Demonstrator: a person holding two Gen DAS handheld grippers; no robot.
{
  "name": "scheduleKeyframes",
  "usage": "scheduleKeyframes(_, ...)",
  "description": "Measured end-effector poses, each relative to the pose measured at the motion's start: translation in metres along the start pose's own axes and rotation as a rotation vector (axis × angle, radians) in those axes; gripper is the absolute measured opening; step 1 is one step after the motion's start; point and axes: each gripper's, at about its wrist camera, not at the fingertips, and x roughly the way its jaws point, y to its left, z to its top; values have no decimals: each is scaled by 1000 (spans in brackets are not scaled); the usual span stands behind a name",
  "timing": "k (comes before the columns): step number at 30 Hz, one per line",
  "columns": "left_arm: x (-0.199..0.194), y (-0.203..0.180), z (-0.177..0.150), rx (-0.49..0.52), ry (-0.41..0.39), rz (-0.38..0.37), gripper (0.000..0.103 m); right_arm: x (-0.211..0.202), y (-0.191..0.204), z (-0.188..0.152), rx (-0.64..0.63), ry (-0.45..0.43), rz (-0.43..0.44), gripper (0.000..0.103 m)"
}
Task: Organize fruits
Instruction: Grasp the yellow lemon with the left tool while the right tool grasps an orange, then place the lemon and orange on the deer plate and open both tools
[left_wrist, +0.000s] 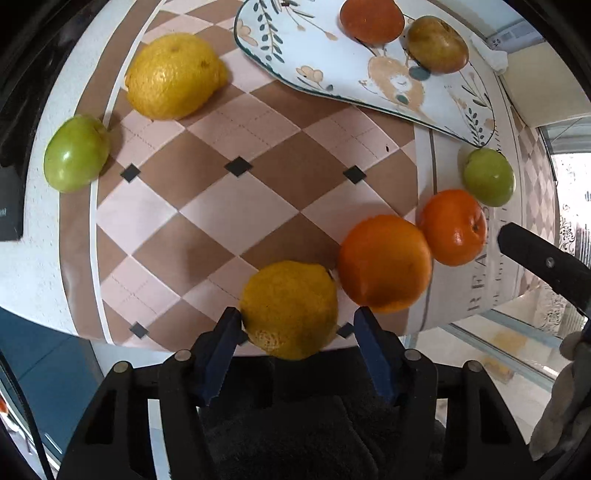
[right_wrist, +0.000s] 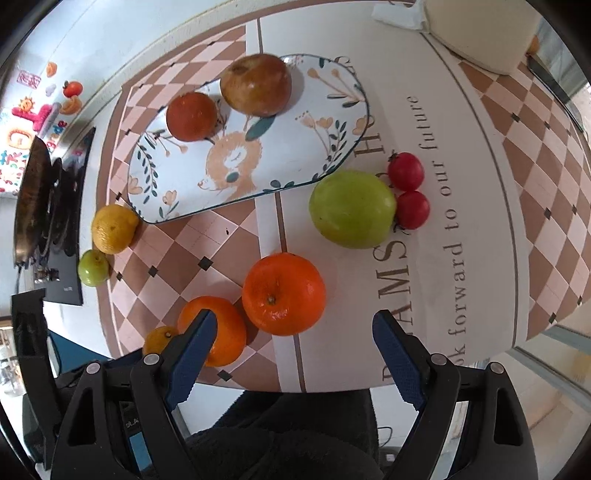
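Observation:
My left gripper (left_wrist: 295, 317) is open around a yellow lemon (left_wrist: 290, 308) at the table's near edge; the left finger touches it, the right stands apart. Next to it lie an orange (left_wrist: 384, 262), a tangerine (left_wrist: 454, 227) and a green apple (left_wrist: 487, 177). A second lemon (left_wrist: 173, 75) and a green apple (left_wrist: 75, 153) lie far left. The floral plate (left_wrist: 314, 55) holds a reddish tangerine (left_wrist: 371, 20) and a brownish apple (left_wrist: 437, 44). My right gripper (right_wrist: 293, 325) is open and empty, just before the tangerine (right_wrist: 284, 293).
Two small red fruits (right_wrist: 408, 190) lie beside the large green apple (right_wrist: 352, 208). A black stove with a pan (right_wrist: 40, 192) stands at the left. A cream container (right_wrist: 480, 29) sits at the far right. The table edge runs just under both grippers.

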Motion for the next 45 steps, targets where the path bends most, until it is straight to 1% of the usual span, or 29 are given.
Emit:
scheduleKeyframes(2,5,1,1,-2,12,-4,60,6,3,4,-6,6,-9,88)
scheduleKeyframes(4,11,2,1,7,20,-3,55,14,6,7,-5,12,-16,88)
scheduleKeyframes(7,12,-3,-2,32,10,17,55,26,8,12,6,24,-20,85)
scheduleKeyframes(10,13,-3,1,32,-1,28,54,39,9,16,17,53,-12,75)
scheduleKeyframes(11,11,-1,2,30,-11,37,54,43,9,16,16,74,-17,69)
scheduleKeyframes(13,8,3,9,17,-28,46,54,51,9,17,14,85,-2,66)
scheduleKeyframes(14,6,6,12,12,-33,48,54,53,9,16,12,85,8,66)
scheduleKeyframes(16,3,13,17,-4,-49,54,54,53,14,14,-15,81,-8,66)
scheduleKeyframes(19,0,19,23,-12,-60,63,54,53,14,6,-36,101,-13,66)
scheduleKeyframes(22,2,23,25,-17,-65,63,54,54,11,1,-29,109,11,66)
scheduleKeyframes(24,4,19,27,-12,-71,71,54,55,7,3,-3,120,26,66)
scheduleKeyframes(25,4,13,20,-9,-75,76,54,57,6,4,4,127,32,67)
scheduleKeyframes(26,4,12,22,-6,-77,79,54,58,6,5,13,132,36,67)
scheduleKeyframes(30,0,16,19,-1,-80,82,54,65,11,5,-13,153,-8,67)
scheduleKeyframes(33,1,17,19,-2,-79,80,54,67,13,4,-15,143,-8,67)
scheduleKeyframes(34,1,21,28,-3,-78,78,54,67,14,4,-18,141,-10,67)
scheduleKeyframes(38,0,26,26,-2,-82,73,54,66,20,1,-37,126,-19,66)
scheduleKeyframes(40,0,23,29,3,-89,66,54,65,22,-1,-41,118,-18,66)
scheduleKeyframes(43,-15,19,31,11,-113,52,54,52,18,-1,-38,92,-6,65)
scheduleKeyframes(45,-29,17,34,15,-137,30,54,39,18,1,-31,65,14,65)
